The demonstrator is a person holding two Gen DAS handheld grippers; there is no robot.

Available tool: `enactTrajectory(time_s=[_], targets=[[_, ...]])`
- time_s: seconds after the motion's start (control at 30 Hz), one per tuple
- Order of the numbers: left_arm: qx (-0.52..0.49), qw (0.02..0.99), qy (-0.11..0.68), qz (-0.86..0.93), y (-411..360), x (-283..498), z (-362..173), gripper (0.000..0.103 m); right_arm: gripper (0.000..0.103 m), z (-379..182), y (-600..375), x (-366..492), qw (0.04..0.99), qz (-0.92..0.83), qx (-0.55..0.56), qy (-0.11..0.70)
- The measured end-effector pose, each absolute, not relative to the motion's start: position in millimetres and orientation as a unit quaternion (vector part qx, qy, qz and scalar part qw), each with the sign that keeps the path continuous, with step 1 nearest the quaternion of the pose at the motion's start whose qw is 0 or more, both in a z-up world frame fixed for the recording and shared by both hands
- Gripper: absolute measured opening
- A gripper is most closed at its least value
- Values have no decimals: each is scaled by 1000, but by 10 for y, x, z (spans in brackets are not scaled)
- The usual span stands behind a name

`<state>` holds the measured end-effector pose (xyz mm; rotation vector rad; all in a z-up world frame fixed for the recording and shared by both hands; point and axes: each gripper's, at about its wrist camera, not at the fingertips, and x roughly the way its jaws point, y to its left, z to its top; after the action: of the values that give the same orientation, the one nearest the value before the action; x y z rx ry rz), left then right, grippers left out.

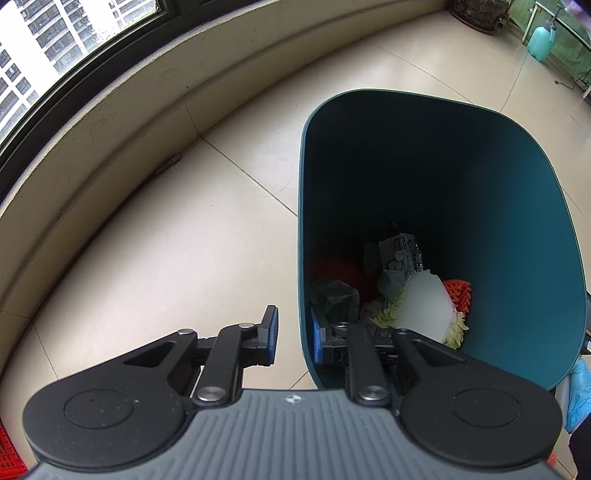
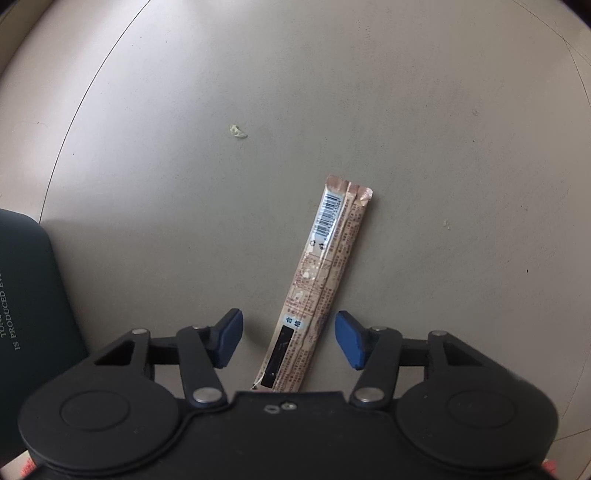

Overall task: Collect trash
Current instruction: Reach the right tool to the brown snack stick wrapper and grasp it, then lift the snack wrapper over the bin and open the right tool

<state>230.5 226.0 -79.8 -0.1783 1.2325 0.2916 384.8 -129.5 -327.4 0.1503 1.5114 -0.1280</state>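
A dark teal trash bin stands on the tiled floor, with a cabbage leaf, crumpled paper and an orange-red scrap at its bottom. My left gripper is shut on the bin's near left wall, one pad outside and one inside. In the right wrist view a long beige snack wrapper with a barcode lies flat on the floor. My right gripper points straight down over the wrapper's near end. Its blue pads stand apart on either side without touching the wrapper.
A tiny green scrap lies on the floor beyond the wrapper, and the bin's side shows at the left. A low wall and window curve around the left. A teal spray bottle and plant pot stand far off. A blue-gloved hand is at the right.
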Motion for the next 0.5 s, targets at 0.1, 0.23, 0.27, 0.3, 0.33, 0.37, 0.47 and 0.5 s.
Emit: enactTrajectory(time_s=[0.1, 0.23, 0.27, 0.3, 0.33, 0.37, 0.47, 0.5], targets=[[-84, 802, 575, 136, 2253, 2310, -805, 19, 46, -3261, -1234, 3828, 729, -66, 51, 680], [-82, 803, 575, 136, 2253, 2310, -802, 19, 29, -3252, -1219, 3775, 732, -69, 35, 677], [-82, 803, 575, 136, 2254, 2311, -803, 19, 27, -3259, -1221, 3759, 731, -68, 35, 678], [-82, 803, 575, 136, 2253, 2311, -804, 18, 27, -3270, -1235, 3723, 729, -68, 34, 680], [-82, 803, 574, 136, 2253, 2311, -806, 19, 25, -3283, -1229, 3702, 727, -68, 32, 683], [-82, 802, 575, 137, 2251, 2315, -809, 19, 24, -3256, -1277, 3757, 724, -67, 32, 686], [-82, 803, 574, 137, 2245, 2323, -816, 18, 22, -3136, -1275, 3858, 730, -48, 23, 682], [-82, 803, 574, 138, 2243, 2326, -818, 19, 21, -3035, -1259, 3884, 735, -42, 11, 676]])
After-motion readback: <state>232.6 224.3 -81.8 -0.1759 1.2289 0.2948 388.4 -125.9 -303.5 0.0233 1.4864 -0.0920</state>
